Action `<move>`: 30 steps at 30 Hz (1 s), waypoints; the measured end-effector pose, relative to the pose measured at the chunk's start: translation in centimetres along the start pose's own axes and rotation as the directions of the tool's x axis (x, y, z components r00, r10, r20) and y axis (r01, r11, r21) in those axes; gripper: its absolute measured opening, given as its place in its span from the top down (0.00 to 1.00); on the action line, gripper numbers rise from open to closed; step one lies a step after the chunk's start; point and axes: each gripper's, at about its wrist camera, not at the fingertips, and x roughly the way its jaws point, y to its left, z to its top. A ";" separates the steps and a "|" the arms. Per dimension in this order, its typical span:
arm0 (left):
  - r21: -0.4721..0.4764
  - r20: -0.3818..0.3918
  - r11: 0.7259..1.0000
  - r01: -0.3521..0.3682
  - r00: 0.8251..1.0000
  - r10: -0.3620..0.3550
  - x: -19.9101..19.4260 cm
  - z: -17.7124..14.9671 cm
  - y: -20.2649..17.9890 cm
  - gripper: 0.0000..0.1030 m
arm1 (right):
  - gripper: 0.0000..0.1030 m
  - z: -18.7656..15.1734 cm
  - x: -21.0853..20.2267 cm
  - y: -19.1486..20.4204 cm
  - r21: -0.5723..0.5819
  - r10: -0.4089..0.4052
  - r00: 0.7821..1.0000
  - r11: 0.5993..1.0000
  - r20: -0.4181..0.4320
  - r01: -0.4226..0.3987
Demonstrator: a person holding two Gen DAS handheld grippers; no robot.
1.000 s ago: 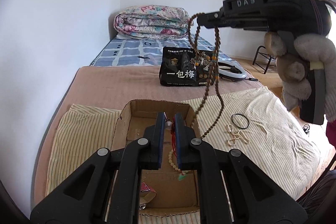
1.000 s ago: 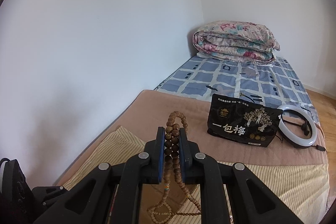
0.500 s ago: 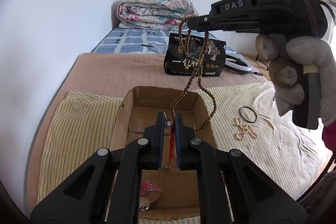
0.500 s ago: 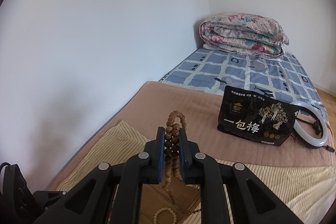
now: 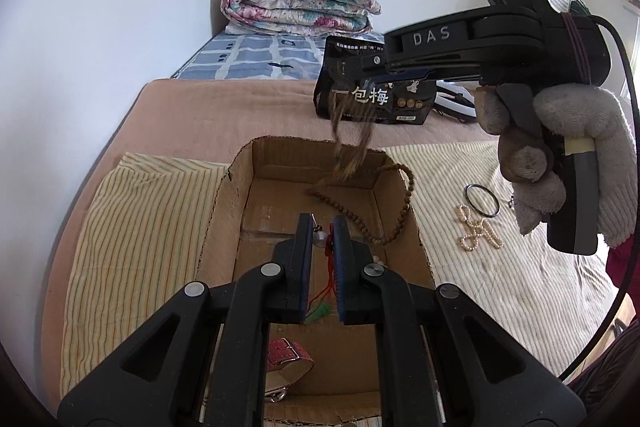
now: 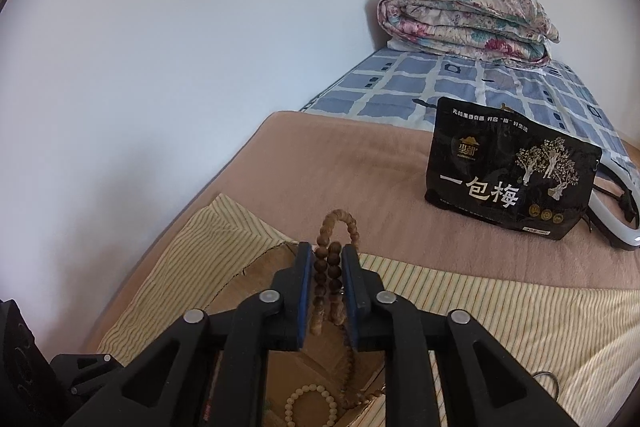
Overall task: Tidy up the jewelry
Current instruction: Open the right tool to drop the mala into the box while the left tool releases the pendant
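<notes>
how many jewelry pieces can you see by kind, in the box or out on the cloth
bead strings: 3, the long brown beads falling into the cardboard box, a pale bead bracelet in the box, a pearl string on the striped cloth
black ring: 1
pink strap: 1
red cord charm: 1
total: 6

Corrugated cardboard box (image 5: 224, 211), matt, raw edges. Wooden bead necklace (image 5: 394, 211), dull brown. Glossy black foil snack bag (image 6: 508, 167). Striped woven cloth (image 5: 140, 227). Knitted glove (image 5: 576, 147), fuzzy.
</notes>
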 end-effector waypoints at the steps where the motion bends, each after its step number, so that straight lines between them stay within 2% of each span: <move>1: 0.002 -0.003 1.000 0.000 1.000 0.000 0.0 -0.1 -0.1 0.93 | 0.65 -0.1 -0.1 -0.1 0.004 -0.007 1.000 1.000 0.007 0.007; 3: 0.001 -0.010 1.000 -0.002 1.000 0.003 0.2 -0.1 -0.1 0.93 | 0.52 -0.2 -0.3 -0.4 0.013 -0.013 1.000 1.000 0.009 0.012; 6: -0.008 -0.014 1.000 -0.002 1.000 0.002 0.2 -0.2 -0.1 0.92 | 0.43 -0.4 -0.8 -0.8 0.029 -0.018 1.000 0.999 0.022 0.017; 16: -0.004 -0.011 1.000 -0.008 1.000 0.008 -0.5 -0.1 -0.8 0.92 | 0.39 -1.2 -2.7 -2.0 0.048 -0.039 0.998 0.998 0.043 0.037; 24: 0.016 0.020 1.000 -0.013 1.000 0.013 -2.6 0.4 -2.5 0.92 | 0.35 -1.8 -5.8 -2.2 0.033 -0.065 0.994 0.997 0.082 0.063; 26: 0.028 0.033 1.000 -0.015 0.999 0.014 -3.3 0.5 -3.2 0.86 | 0.34 -2.1 -6.8 -2.3 0.033 -0.071 0.993 0.997 0.094 0.068; 28: 0.039 0.054 0.999 -0.015 0.998 0.013 -4.1 0.6 -3.9 0.54 | 0.32 -2.4 -7.8 -2.5 0.035 -0.073 0.992 0.997 0.106 0.070; 30: 0.053 0.083 0.998 -0.018 0.996 0.014 -5.0 0.7 -4.6 0.49 | 0.28 -2.7 -8.9 -2.7 0.038 -0.081 0.990 0.996 0.120 0.077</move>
